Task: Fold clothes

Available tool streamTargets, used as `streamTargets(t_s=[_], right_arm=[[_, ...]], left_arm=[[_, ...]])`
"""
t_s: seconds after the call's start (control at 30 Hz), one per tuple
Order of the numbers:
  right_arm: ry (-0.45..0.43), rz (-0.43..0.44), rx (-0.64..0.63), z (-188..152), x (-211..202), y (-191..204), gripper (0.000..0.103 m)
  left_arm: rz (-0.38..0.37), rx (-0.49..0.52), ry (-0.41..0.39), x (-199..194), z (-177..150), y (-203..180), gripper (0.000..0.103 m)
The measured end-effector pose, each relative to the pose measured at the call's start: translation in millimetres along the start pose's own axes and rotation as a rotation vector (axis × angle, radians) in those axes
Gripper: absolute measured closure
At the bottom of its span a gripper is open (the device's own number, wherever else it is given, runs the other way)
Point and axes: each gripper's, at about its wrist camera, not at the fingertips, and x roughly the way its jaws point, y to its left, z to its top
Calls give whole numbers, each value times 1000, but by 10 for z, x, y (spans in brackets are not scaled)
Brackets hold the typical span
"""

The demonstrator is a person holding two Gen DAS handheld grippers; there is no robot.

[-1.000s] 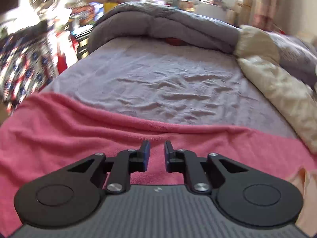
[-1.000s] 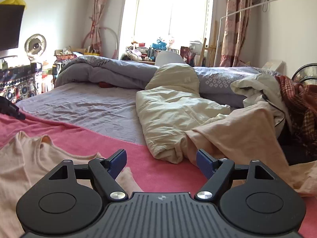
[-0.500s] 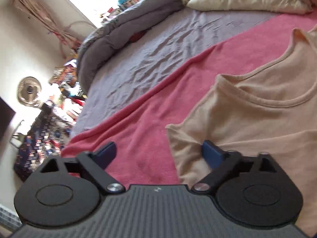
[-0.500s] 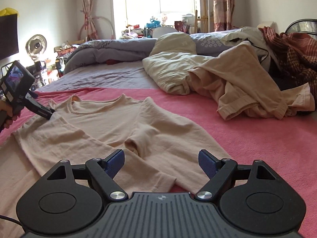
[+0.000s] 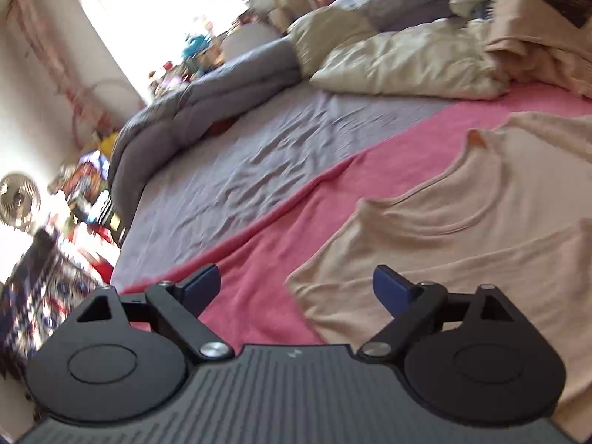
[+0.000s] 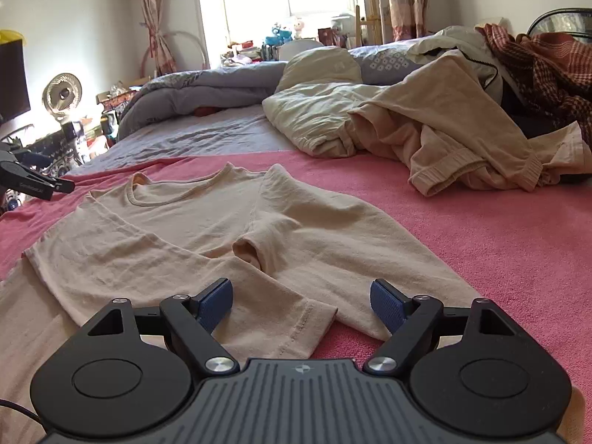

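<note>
- While spread flat on pink blanket (image 6: 499, 244), beige shirt (image 6: 177, 236) only part-folded, one sleeve across chest.
- Left tongs (image 5: 296, 288) wide but closing, empty, at shoulder corner.
- Right tongs (image 6: 301, 301) wide, empty, over sleeve cuff (image 6: 296, 329).
- Risk: pinching blanket along with cloth, dragging both.
- Risk: uneven pull, skewed fold.

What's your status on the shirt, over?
Left gripper closing, nothing between jaws; right gripper open over sleeve cuff. Beige shirt flat, unfolded. Nothing in the way.
</note>
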Motion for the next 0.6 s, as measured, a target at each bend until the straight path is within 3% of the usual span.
streamTargets(t_s=[0.13,0.23,0.43,0.5,0.6], right_arm=[[1,-1,1,-8,-9,3,21],[10,6,3,-33,5,-2,21],[28,21,5,-30,38,-7,24],[33,28,-3,-20,49,10,30],[42,43,15,-9,41,1,51]], left_arm=[[59,31,80,315,86,-176,13],[-21,30,95,457,44,-222,27],[-108,114,35,345,-22,-456,28],[-103,99,42,337,-38,-471,27],[-89,63,48,260,-67,-440,27]])
